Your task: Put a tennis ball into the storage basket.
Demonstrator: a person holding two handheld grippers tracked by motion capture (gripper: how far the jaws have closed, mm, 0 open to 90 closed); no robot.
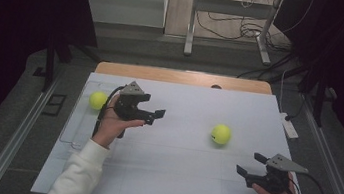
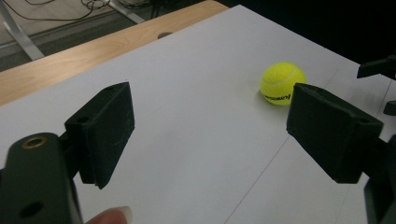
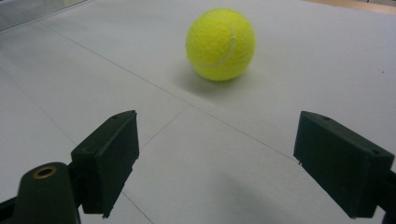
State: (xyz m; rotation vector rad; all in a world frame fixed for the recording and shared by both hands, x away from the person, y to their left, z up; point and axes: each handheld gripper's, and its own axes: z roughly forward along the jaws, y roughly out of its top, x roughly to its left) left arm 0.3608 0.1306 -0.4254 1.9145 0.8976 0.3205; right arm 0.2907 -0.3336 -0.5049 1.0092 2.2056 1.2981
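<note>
One tennis ball (image 1: 98, 100) already sits in the clear tray (image 1: 70, 133) at the table's left. The second ball (image 1: 221, 134) lies loose on the white table (image 1: 174, 178), well apart. Left gripper (image 1: 156, 115) and right gripper (image 1: 250, 164) both gape, empty. Pickup not yet begun.

White table (image 1: 174, 178), two tennis balls (image 1: 221, 134)
</note>
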